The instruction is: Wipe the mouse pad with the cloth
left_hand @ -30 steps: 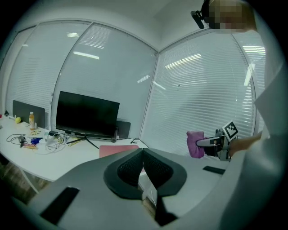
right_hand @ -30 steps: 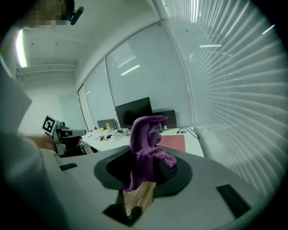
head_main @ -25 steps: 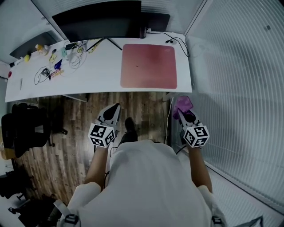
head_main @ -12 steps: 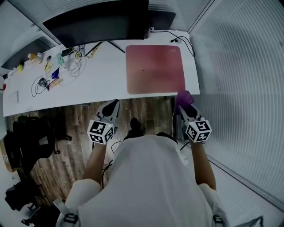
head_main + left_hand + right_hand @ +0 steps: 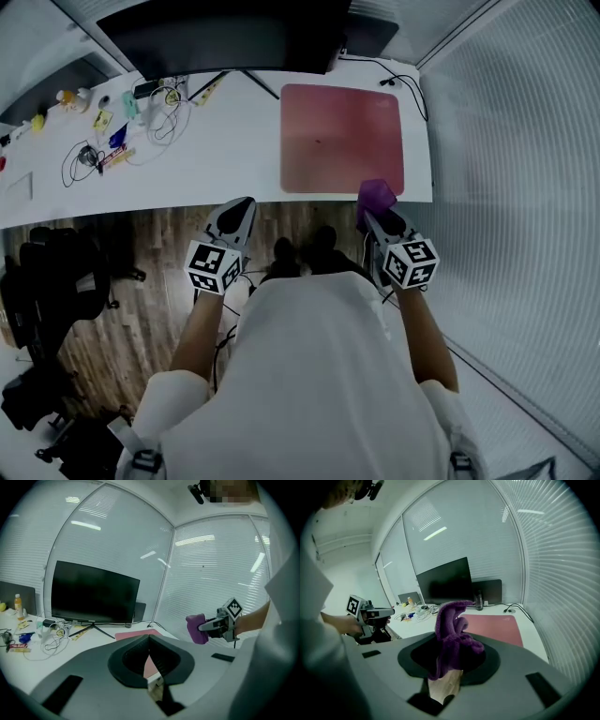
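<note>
A pinkish-red mouse pad point(image 5: 342, 139) lies flat on the right end of the white desk point(image 5: 234, 150). My right gripper point(image 5: 378, 217) is shut on a bunched purple cloth point(image 5: 377, 194), held at the desk's front edge by the pad's near right corner. In the right gripper view the cloth point(image 5: 452, 630) stands up from the jaws, with the pad point(image 5: 494, 625) beyond it. My left gripper point(image 5: 242, 208) hovers over the floor just short of the desk, jaws together and empty. The left gripper view shows the pad point(image 5: 136, 633) ahead and the cloth point(image 5: 197, 627) off to the right.
A large dark monitor point(image 5: 225, 33) stands at the desk's back edge. Cables and small items point(image 5: 112, 131) crowd the left half, and a cable point(image 5: 408, 84) runs by the pad's far right corner. A glass wall with blinds point(image 5: 525, 187) closes the right side. Wooden floor point(image 5: 141, 272) lies below.
Both grippers have come closer to the desk. The cloth in the right gripper has gone from over the floor to the desk's front edge at the pad's corner.
</note>
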Motion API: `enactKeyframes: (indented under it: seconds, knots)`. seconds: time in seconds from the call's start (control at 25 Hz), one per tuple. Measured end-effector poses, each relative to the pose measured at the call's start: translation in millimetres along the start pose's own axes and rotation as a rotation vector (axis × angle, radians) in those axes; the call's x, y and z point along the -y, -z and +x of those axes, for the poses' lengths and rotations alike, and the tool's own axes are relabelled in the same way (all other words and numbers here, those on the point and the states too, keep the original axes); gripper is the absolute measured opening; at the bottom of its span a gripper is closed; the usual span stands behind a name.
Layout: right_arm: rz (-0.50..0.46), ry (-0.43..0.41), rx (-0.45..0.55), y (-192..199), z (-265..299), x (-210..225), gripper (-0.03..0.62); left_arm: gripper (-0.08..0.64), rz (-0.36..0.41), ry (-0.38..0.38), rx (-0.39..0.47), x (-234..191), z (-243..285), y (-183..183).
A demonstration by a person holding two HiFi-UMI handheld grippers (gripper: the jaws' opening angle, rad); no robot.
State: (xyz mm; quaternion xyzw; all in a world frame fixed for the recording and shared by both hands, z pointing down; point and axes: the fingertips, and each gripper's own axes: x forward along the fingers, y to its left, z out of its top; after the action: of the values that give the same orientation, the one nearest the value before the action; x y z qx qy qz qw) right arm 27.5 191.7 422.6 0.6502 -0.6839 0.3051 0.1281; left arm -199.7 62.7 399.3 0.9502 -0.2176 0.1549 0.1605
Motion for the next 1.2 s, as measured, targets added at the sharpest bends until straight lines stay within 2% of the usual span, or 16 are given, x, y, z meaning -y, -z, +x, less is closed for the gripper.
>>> enactKeyframes:
  seconds: [0.52,0.72,0.92,1.2]
  knots:
    - [-0.046,-0.228,-0.156,4.1,94.8,-23.6,0.137,0.017,-0.152,-0.170,0.005,-11.8,-4.7,22.3]
    - [-0.041,-0.327,-0.243,25.9,133.4,-27.7,0.137,0.017,-0.206,-0.247,-0.005,-7.4,2.6,35.8]
    - [-0.081,-0.411,-0.323,48.2,162.1,-32.2,0.137,0.017,-0.240,-0.322,-0.017,0.7,10.4,44.0]
    - [-0.115,-0.472,-0.415,79.4,203.8,-47.4,0.137,0.017,-0.282,-0.408,-0.048,-2.9,8.6,63.9]
